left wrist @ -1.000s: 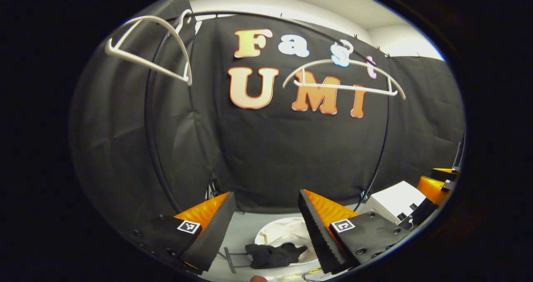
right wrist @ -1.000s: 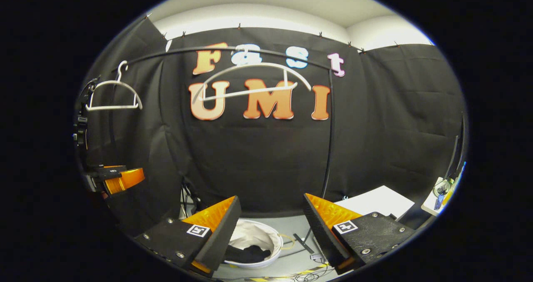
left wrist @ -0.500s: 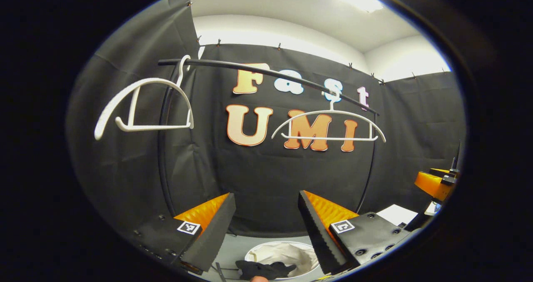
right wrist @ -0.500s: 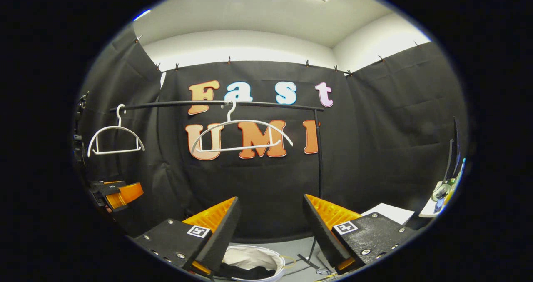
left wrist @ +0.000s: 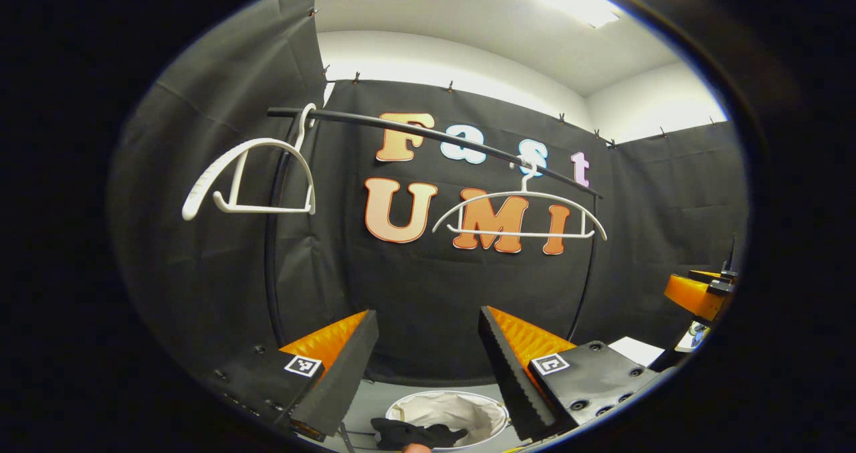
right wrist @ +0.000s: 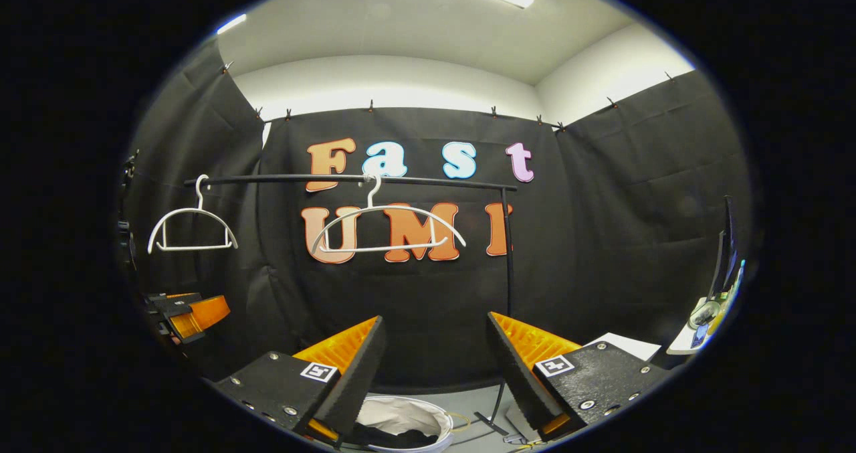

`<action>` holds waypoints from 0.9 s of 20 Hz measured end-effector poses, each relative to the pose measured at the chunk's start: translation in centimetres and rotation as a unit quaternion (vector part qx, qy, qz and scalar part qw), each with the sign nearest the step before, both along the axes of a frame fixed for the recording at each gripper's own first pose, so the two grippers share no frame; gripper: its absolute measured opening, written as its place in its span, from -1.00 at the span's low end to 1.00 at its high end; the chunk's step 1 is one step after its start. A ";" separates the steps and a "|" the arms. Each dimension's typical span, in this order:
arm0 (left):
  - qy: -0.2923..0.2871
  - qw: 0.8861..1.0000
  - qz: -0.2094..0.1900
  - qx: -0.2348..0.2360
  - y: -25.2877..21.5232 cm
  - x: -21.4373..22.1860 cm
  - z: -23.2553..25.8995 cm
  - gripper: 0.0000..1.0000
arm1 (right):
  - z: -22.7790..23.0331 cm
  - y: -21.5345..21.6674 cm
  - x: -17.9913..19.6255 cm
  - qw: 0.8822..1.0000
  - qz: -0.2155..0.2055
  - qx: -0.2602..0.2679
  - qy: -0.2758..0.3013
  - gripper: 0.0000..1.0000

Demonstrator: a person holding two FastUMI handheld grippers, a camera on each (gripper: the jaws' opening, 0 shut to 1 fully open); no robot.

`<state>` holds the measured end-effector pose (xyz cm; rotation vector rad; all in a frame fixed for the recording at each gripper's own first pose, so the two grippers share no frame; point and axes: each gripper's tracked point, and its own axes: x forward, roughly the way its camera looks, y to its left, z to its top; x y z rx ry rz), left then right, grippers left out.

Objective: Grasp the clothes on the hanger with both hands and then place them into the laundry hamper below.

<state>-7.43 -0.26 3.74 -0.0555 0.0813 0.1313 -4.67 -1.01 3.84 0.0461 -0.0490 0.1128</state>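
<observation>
Clothes [left wrist: 414, 434], dark and crumpled, lie in the laundry hamper [left wrist: 461, 409], draped over its near rim; in the right gripper view we see the same dark heap [right wrist: 394, 436] inside the white-lined hamper [right wrist: 411, 414]. Above the hamper we see a black rail [right wrist: 348, 180] carrying two bare white hangers [right wrist: 388, 229] [right wrist: 192, 231], well apart along it. Our left gripper [left wrist: 424, 352] hangs above the hamper with fingers spread wide and nothing between them. Our right gripper [right wrist: 435, 359] is likewise agape and empty above the hamper. At the right edge of the left gripper view, beyond the rail, we glimpse the other gripper's body.
</observation>
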 end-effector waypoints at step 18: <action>-0.001 1.000 -0.024 -0.001 -2.6 0.2 -0.5 1.00 | -1.7 0.4 -0.7 1.000 -0.007 -0.015 0.012 0.84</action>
